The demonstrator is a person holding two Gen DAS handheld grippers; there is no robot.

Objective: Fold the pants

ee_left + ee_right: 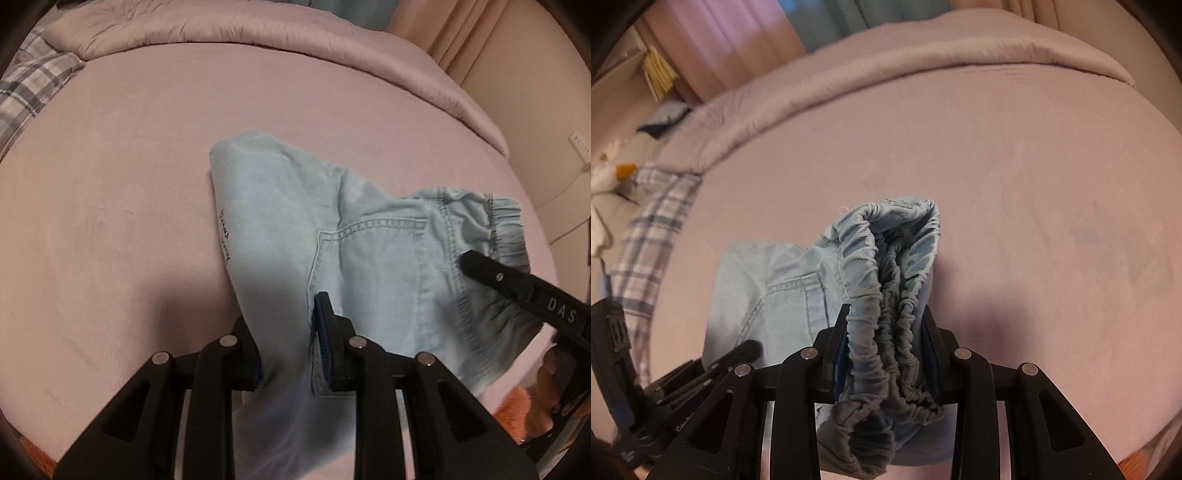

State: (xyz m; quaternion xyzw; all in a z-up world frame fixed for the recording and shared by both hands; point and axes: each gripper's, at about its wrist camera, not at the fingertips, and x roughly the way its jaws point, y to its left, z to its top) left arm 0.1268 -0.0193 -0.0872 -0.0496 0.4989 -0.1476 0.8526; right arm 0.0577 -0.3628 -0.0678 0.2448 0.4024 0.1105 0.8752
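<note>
The left tongs [286,339] are clamped on a bunch of light-blue denim, part of the pants [332,236], which spread out ahead of them over the pink bed [129,184]. A back pocket [369,266] lies just beyond their right finger. The right tongs [884,350] are closed on the gathered elastic waistband [886,266], which stands bunched between their fingers and rises ahead of them. A folded pink duvet [221,26] lies well beyond both tongs, a plaid cloth [33,85] far to their left.
</note>
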